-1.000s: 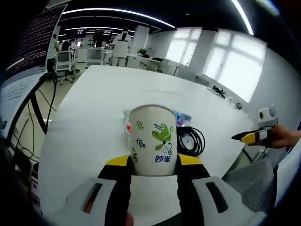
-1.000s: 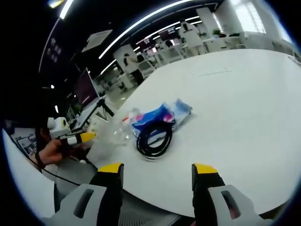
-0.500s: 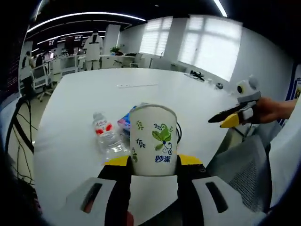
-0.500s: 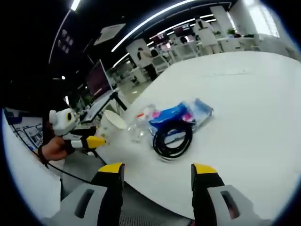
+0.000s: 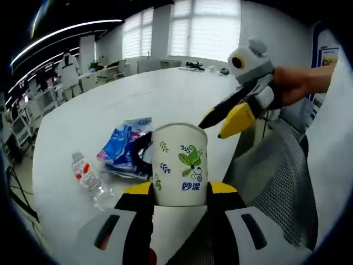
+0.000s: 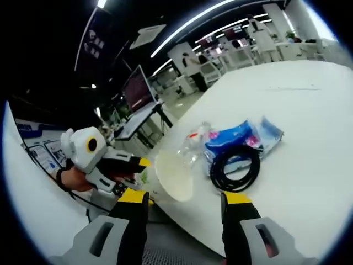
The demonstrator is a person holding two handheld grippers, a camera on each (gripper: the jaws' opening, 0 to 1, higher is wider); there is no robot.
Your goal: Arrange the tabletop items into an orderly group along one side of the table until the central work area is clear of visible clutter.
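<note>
A cream paper cup with a green leaf print and blue characters stands upright between the yellow-tipped jaws of my left gripper, which is shut on it. In the right gripper view the cup hangs at the table's near edge, held by the left gripper. My right gripper is open with nothing between its fingers; it also reaches in beside the cup's rim. On the white table lie a clear water bottle, blue packets and a black cable coil.
A grey mesh chair stands at the table's near edge, below the right gripper. A person's hand holds the left gripper. A dark monitor and office desks stand beyond the table, whose far part lies bare.
The left gripper view has swung right, still holding the cup. The two grippers have drawn close together; the cup now hangs just in front of the right gripper's jaws.
</note>
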